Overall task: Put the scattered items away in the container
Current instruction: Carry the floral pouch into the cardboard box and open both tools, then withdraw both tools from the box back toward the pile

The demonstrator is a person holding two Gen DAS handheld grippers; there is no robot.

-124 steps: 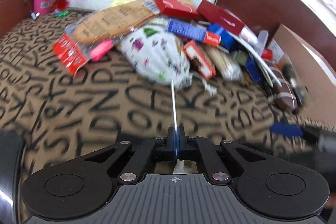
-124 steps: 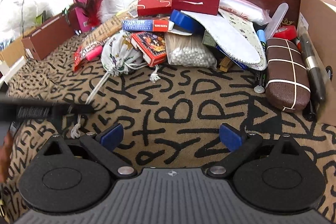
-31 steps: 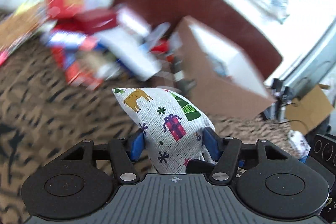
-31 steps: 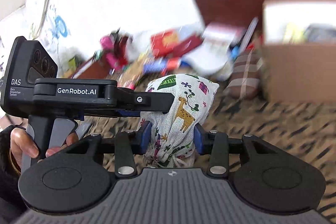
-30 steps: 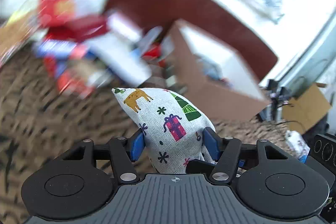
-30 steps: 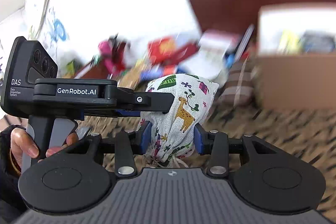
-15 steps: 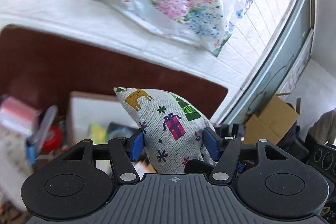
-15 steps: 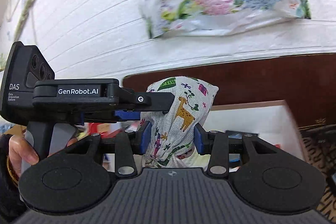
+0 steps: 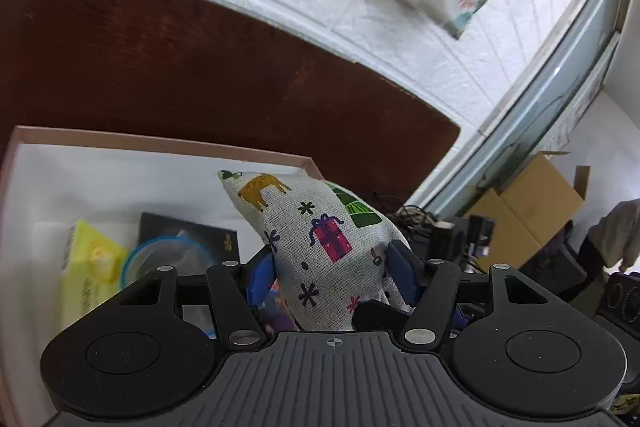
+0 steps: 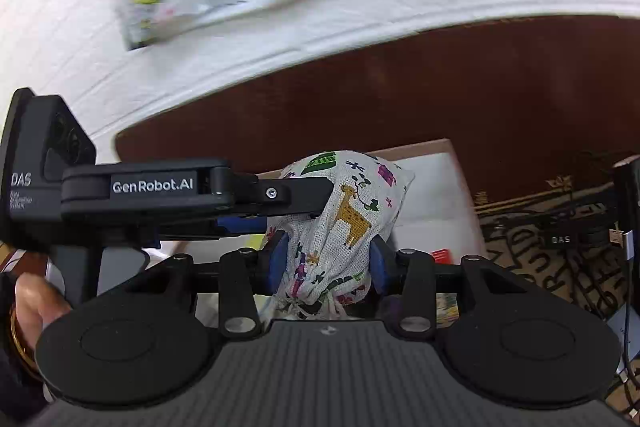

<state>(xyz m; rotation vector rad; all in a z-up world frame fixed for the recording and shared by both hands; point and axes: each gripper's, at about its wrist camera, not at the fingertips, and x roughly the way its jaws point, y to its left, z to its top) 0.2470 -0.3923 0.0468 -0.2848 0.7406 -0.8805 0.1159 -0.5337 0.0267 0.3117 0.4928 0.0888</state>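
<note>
A white printed cloth pouch [image 9: 320, 239] with animal and gift pictures is held by both grippers at once. My left gripper [image 9: 332, 271] is shut on one side of it. My right gripper [image 10: 326, 259] is shut on it near its tied neck, where the pouch [image 10: 344, 211] bulges upward. Both hold it in the air over the open cardboard box [image 9: 160, 149] with white inner walls. The box's far rim also shows in the right wrist view [image 10: 416, 147]. The left gripper's body [image 10: 152, 191] crosses the right wrist view.
Inside the box lie a yellow packet [image 9: 88, 267], a black flat item [image 9: 192, 231] and a round blue-rimmed lid [image 9: 168, 255]. A dark brown headboard [image 9: 160, 59] stands behind the box. Patterned lettered fabric [image 10: 540, 259] lies right of it. Cardboard cartons [image 9: 528, 211] sit on the floor far right.
Both grippers, still holding the pouch, have moved closer over the box and tilted down. The box interior and its contents now fill more of the left wrist view.
</note>
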